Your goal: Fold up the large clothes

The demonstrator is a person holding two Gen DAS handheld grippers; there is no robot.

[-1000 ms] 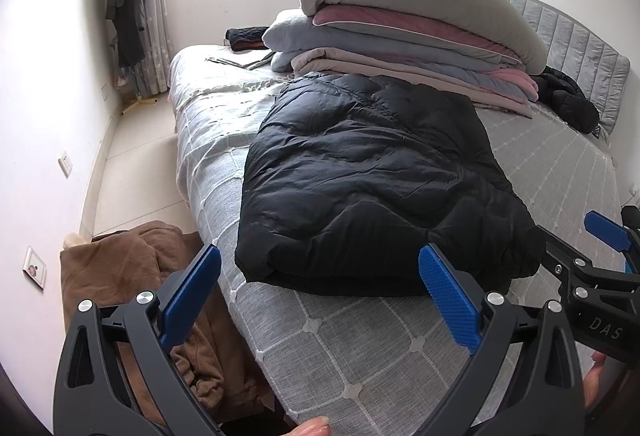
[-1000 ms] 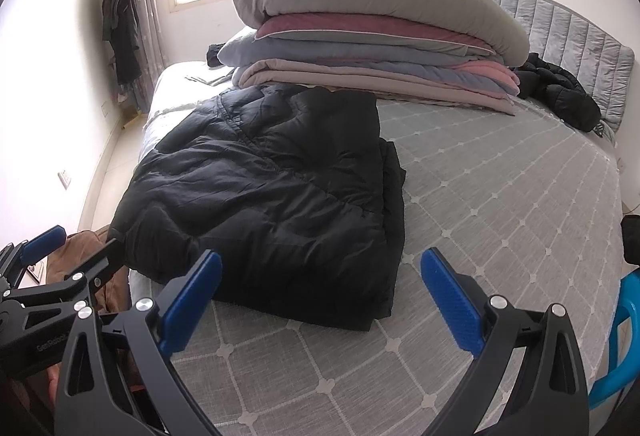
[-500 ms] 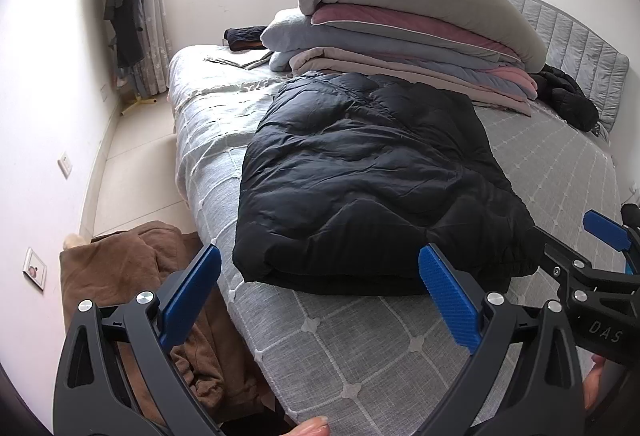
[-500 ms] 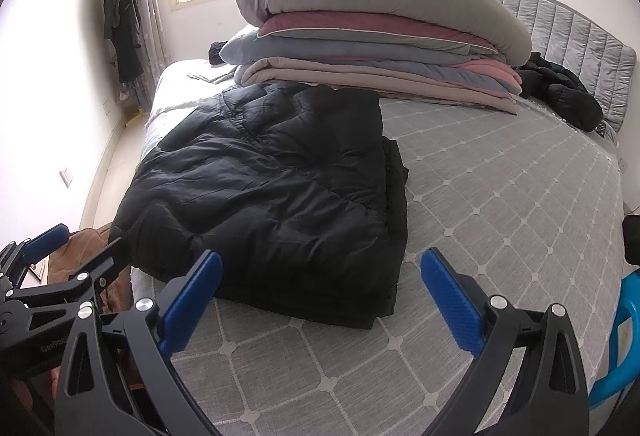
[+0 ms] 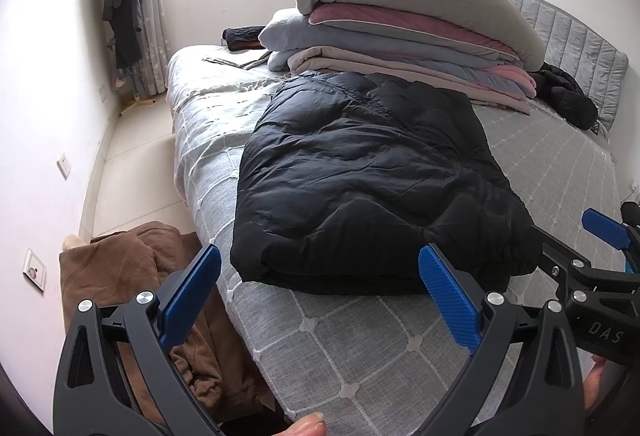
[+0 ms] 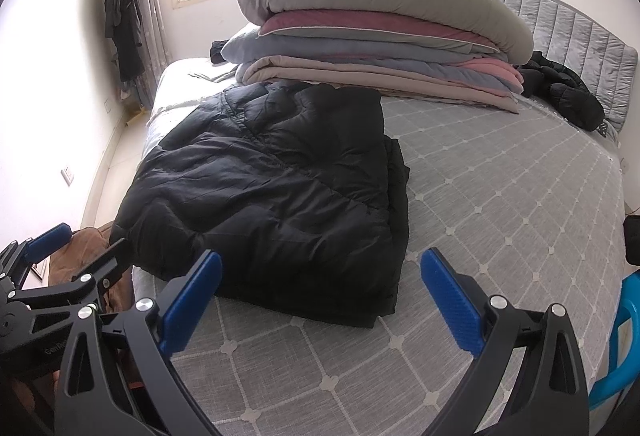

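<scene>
Nothing much shifts since a second ago: both tools drift slightly nearer. On the bed point(image 6: 500, 195), the black puffer coat point(image 6: 276, 187) lies folded by its left edge. Left gripper point(image 5: 320, 296) and right gripper point(image 6: 322, 296) hover released; slippery padding may spring open or slide floorward.

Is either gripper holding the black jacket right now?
No, both the left gripper and right gripper hang open, short of the jacket.
</scene>
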